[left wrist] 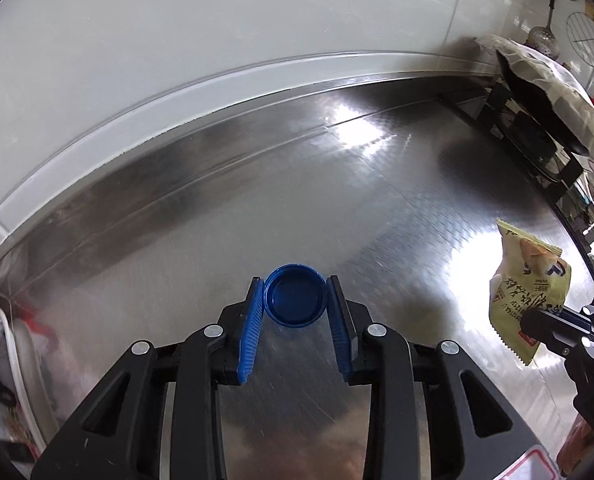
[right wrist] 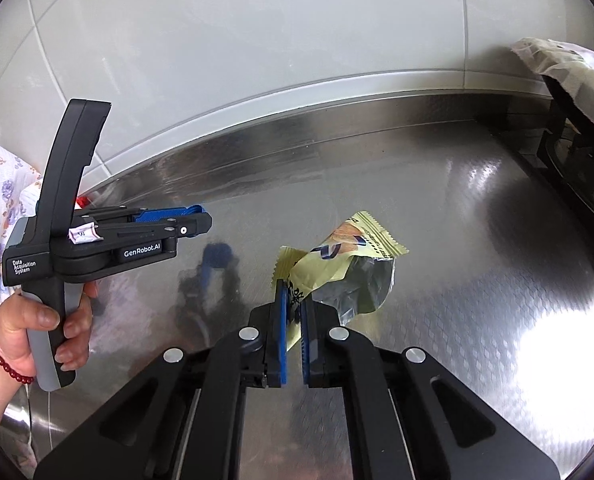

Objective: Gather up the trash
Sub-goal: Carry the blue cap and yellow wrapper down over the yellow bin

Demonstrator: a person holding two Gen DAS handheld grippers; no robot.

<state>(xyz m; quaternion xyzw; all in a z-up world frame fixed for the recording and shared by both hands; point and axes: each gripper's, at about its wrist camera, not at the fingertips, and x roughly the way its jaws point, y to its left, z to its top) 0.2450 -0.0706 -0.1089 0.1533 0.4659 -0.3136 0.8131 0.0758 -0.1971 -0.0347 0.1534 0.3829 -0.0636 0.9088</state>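
I have a wide steel counter (left wrist: 305,184) running up to a tiled wall (left wrist: 177,40), bare in the middle, so both pieces of trash are already off it and in my tools. At its far right a covered pan (left wrist: 545,92) sits on a stove, well apart from my work. My right gripper (right wrist: 293,300) is clamped tight on one edge of the torn yellow snack wrapper (right wrist: 345,268), which hangs crumpled above the steel; pinching the flat edge looks the surest hold on something so limp. My left gripper (left wrist: 295,300) squeezes the blue bottle cap (left wrist: 295,295) by its rim, hollow side facing the camera. Both tools tilt downward, and a hand (right wrist: 37,328) grips the left handle.
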